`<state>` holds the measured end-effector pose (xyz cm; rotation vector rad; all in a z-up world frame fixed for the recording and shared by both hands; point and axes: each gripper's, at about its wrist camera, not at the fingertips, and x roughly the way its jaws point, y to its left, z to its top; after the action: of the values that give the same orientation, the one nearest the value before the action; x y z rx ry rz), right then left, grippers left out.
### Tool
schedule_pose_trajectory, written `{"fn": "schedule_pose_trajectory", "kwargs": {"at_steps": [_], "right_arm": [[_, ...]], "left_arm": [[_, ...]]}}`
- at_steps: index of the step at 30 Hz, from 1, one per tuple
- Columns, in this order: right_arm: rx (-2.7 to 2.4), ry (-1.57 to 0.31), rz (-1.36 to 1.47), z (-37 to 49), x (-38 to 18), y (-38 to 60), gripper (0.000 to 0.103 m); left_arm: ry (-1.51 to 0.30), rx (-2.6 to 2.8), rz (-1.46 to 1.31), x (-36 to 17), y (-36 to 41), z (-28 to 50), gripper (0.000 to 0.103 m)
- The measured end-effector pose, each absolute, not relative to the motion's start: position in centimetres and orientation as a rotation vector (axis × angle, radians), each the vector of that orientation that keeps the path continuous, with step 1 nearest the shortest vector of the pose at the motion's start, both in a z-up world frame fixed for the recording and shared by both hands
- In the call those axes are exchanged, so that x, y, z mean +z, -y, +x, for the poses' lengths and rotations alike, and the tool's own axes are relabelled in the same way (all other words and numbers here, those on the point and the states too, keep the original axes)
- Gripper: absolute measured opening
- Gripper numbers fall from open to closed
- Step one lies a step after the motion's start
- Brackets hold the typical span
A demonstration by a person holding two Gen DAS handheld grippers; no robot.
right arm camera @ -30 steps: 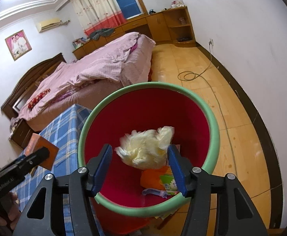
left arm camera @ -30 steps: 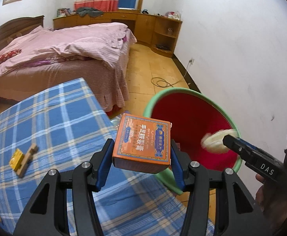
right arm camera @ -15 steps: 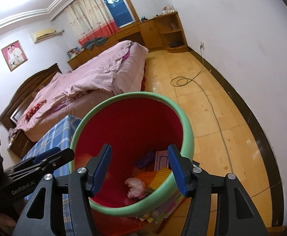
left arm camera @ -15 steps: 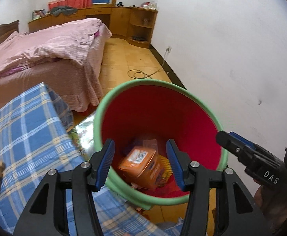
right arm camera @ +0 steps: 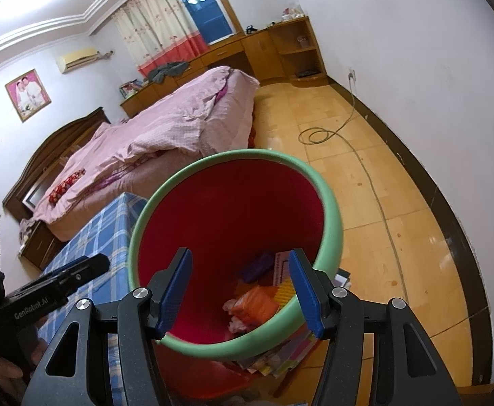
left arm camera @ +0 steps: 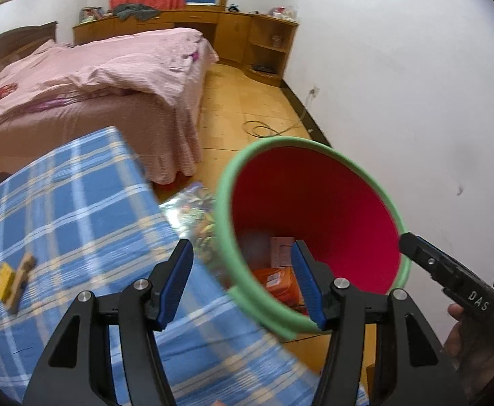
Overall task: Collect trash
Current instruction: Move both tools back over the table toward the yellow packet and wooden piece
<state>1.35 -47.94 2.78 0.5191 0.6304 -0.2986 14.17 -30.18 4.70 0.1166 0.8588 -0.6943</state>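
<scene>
Orange box (left arm camera: 275, 279) lies in the bin (left arm camera: 226, 223), below the empty, spread left hand-held gripper (left arm camera: 242, 284).

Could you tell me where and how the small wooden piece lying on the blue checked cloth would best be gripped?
Judging from the left wrist view, grip the wooden piece across its narrow middle, coming from above with the fingers on its long sides. It lies flat and slim beside a yellow block, apparently touching it, so that side leaves little room.
</scene>
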Motion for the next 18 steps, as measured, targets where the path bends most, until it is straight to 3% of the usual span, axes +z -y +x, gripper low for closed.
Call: {"fn": "schedule_pose_trajectory", "kwargs": {"at_steps": [18], "right_arm": [[-0.122, -0.664, 0.448, 5.1, 4.8, 39.0, 0.061]], "left_arm": [[-0.844, -0.396, 0.063, 5.1, 16.4, 18.2, 0.06]]}}
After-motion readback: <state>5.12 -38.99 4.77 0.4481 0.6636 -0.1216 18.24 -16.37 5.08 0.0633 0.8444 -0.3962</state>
